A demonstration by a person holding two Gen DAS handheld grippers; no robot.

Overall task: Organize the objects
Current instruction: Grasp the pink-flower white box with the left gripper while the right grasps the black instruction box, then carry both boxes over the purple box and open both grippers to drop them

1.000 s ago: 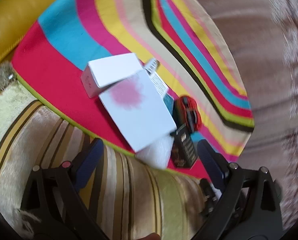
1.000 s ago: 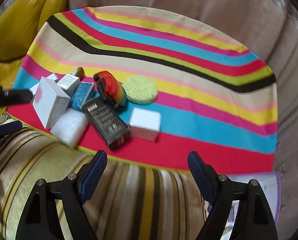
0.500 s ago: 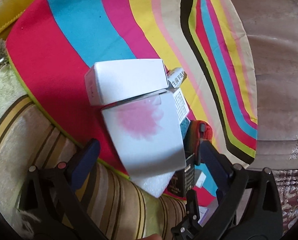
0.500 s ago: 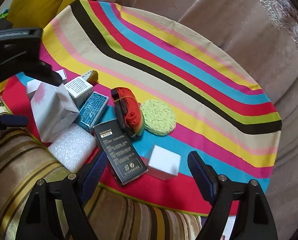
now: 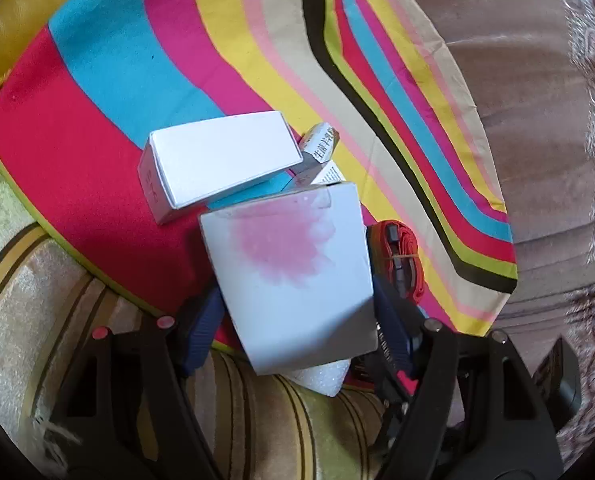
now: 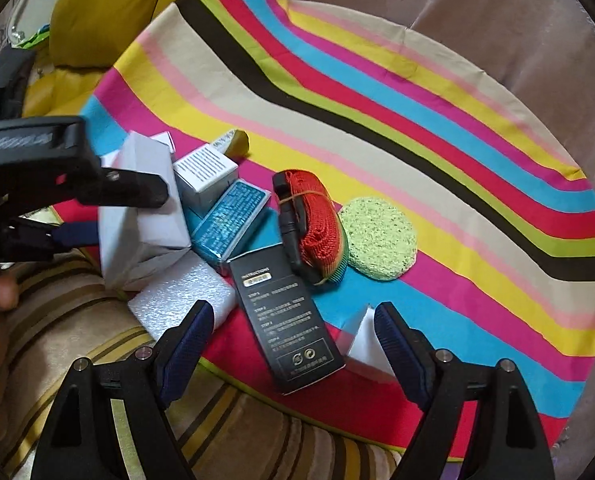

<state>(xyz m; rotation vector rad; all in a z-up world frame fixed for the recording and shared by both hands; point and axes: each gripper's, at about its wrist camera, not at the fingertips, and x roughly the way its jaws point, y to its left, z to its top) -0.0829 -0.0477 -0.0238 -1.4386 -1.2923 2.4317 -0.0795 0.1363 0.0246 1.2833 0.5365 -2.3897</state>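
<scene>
A white box with a pink blot (image 5: pixel 293 268) stands between the fingers of my left gripper (image 5: pixel 297 320), which close on its sides; it also shows in the right wrist view (image 6: pixel 141 216). A second white box (image 5: pixel 217 168) lies just behind it. My right gripper (image 6: pixel 289 336) is open over a black instruction box (image 6: pixel 285 320), with a small white box (image 6: pixel 365 344) by its right finger. A white foam block (image 6: pixel 181 300), a teal box (image 6: pixel 233 220), a red strap bundle (image 6: pixel 309 220) and a green sponge disc (image 6: pixel 377 240) lie nearby.
Everything lies on a round striped cloth (image 6: pixel 417 120) over a seat. A striped cushion (image 6: pixel 77 340) is in front, a yellow cushion (image 6: pixel 109 12) at the back left. A white box with print (image 6: pixel 205 172) and a small tube (image 6: pixel 233 140) sit behind the teal box.
My left gripper has moved in around the pink-blotted box and its fingers have closed onto it. My right gripper has moved forward and down over the black box.
</scene>
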